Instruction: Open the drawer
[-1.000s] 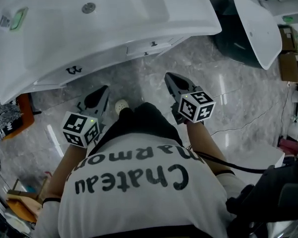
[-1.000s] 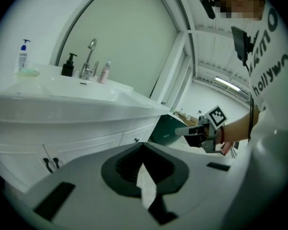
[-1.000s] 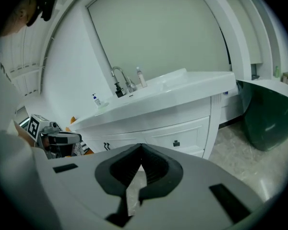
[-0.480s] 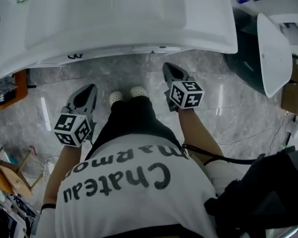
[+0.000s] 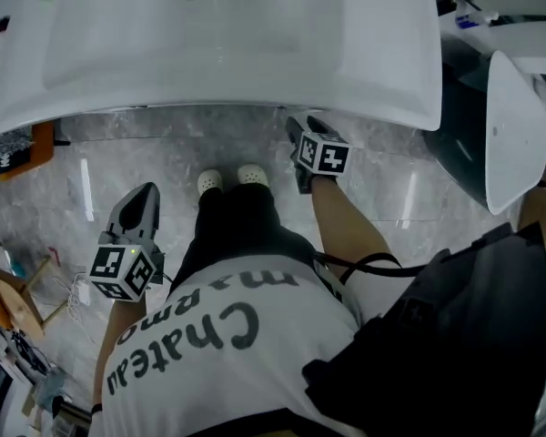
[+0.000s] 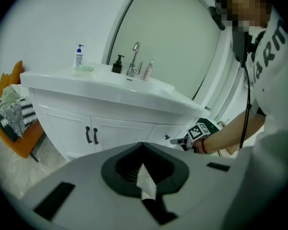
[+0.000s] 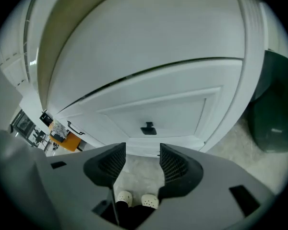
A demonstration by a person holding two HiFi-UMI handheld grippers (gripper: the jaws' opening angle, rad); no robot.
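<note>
White paint, smooth and a bit shiny, covers the flat drawer front with a raised frame (image 7: 158, 111). It sits under the glossy white sink top (image 5: 255, 53), at the right end of the white cabinet (image 6: 62, 123).

In the middle of the drawer is the small black pull handle (image 7: 148, 128). It looks hard, like metal, with a wide bar on top and a short neck. The bar runs side to side, from 9 o'clock to 3 o'clock.

Your grey right gripper (image 7: 142, 152) is the one near it. In the right gripper view the handle is at 12 o'clock from the gap, just above the tips and not touching them. These jaws have just been opening. They now stand wide apart with nothing between them but the grey marble floor (image 5: 164, 162) and your white shoes (image 7: 134, 199). The black pads have little ridges, which should help you hold the smooth bar.

I think your next move is to go straight ahead, put one pad on each side of the handle, squeeze, and then pull back toward you.

Your grey left gripper (image 6: 143, 152) is at 8 o'clock in the head view, well away from the drawer. Its jaws are pressed together. A small pale scrap (image 6: 145, 181) shows at the seam, and I cannot tell what it is
</note>
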